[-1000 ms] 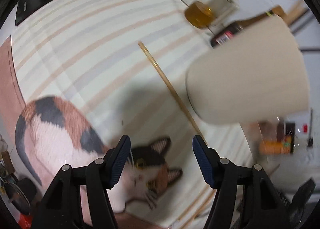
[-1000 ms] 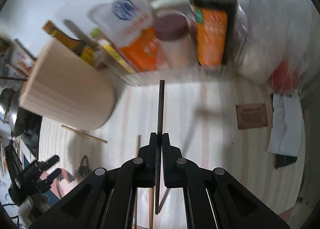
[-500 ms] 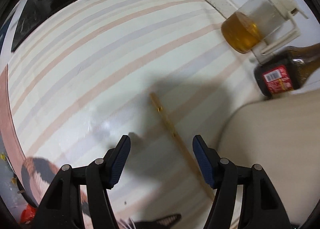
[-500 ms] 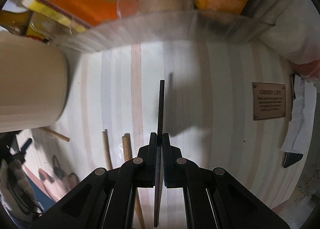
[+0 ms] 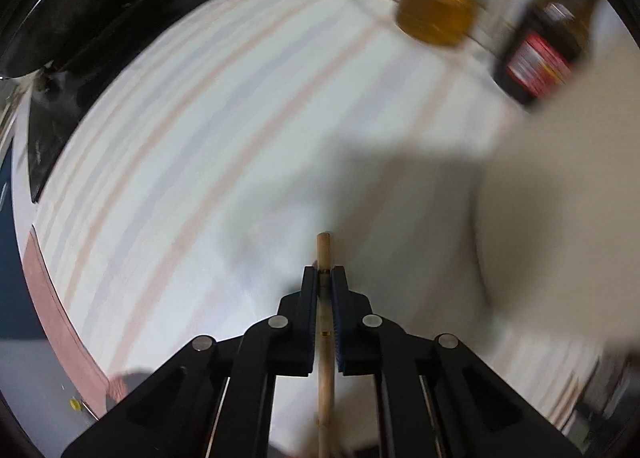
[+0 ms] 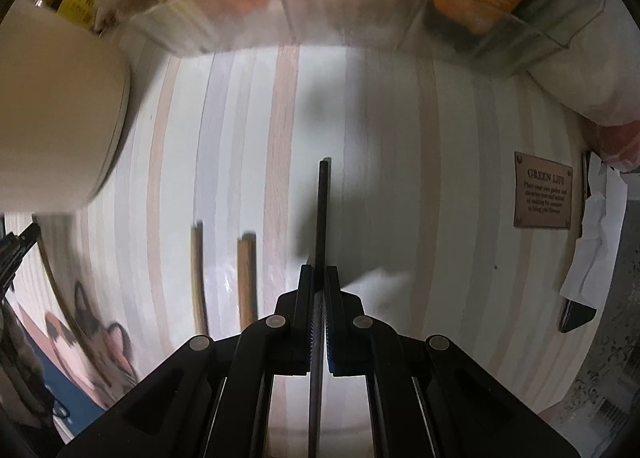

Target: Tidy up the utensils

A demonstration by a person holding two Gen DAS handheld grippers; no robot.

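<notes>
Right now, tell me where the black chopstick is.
Right wrist view: the black chopstick is clamped in the right gripper, right of two wooden chopsticks on the striped mat.

a pale wooden chopstick point(image 5: 323, 254) with a smooth matt finish sits between matt black plastic jaws lined with ribbed blue pads point(image 5: 339, 322), over a striped woven cloth mat point(image 5: 192, 146). at two o'clock, a dark glossy bottle point(image 5: 548, 46); in the right view a matt black chopstick point(image 6: 322, 210), a clear glossy plastic tray point(image 6: 360, 18) at twelve o'clock, and a matt cream container point(image 6: 52, 122) at nine.
</notes>
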